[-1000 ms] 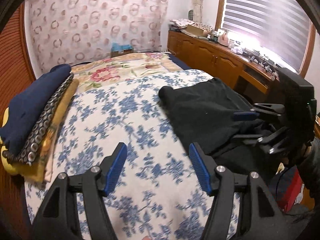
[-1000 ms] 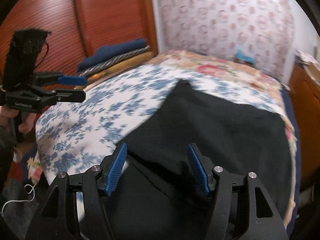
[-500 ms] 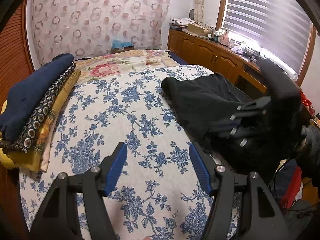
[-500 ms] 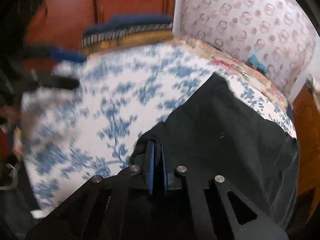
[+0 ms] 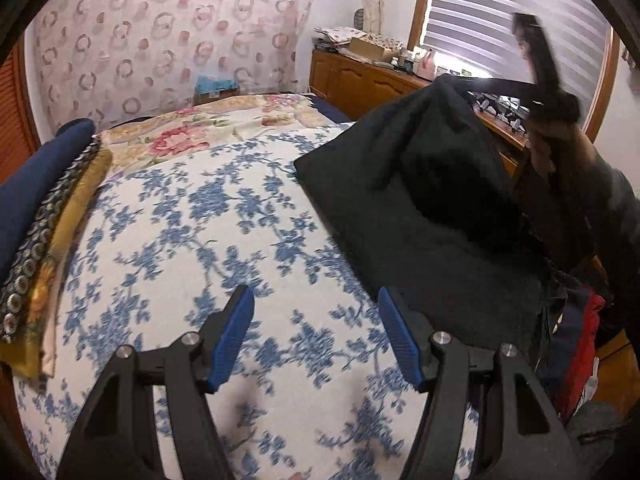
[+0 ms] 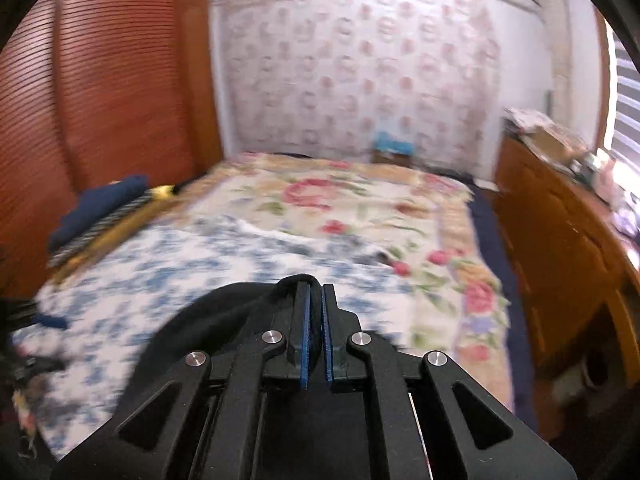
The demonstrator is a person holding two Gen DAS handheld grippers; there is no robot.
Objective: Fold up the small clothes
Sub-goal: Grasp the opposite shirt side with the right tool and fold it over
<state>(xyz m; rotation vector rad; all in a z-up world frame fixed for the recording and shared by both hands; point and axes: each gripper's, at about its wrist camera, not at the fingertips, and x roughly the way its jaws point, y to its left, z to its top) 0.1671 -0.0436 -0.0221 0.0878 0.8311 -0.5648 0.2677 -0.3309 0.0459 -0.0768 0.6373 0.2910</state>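
Note:
A black garment (image 5: pixel 420 200) lies on the right side of the bed's blue-flowered sheet (image 5: pixel 192 232). Its near edge is lifted into a peak. My right gripper (image 6: pixel 314 300) is shut on that black cloth (image 6: pixel 224 320) and holds it up above the bed. In the left wrist view the right gripper (image 5: pixel 464 84) shows at the upper right, at the top of the peak. My left gripper (image 5: pixel 316 312) is open and empty, low over the sheet, to the left of the garment.
A stack of folded clothes (image 5: pixel 44 200), dark blue on top, lies along the bed's left edge by a wooden wardrobe (image 6: pixel 100 100). A flowered blanket (image 5: pixel 208 128) covers the bed's far end. A cluttered wooden cabinet (image 5: pixel 360 76) runs under the window at the right.
My right gripper shut on the black garment's edge and raised it high above the bed. My left gripper stayed open and shifted little.

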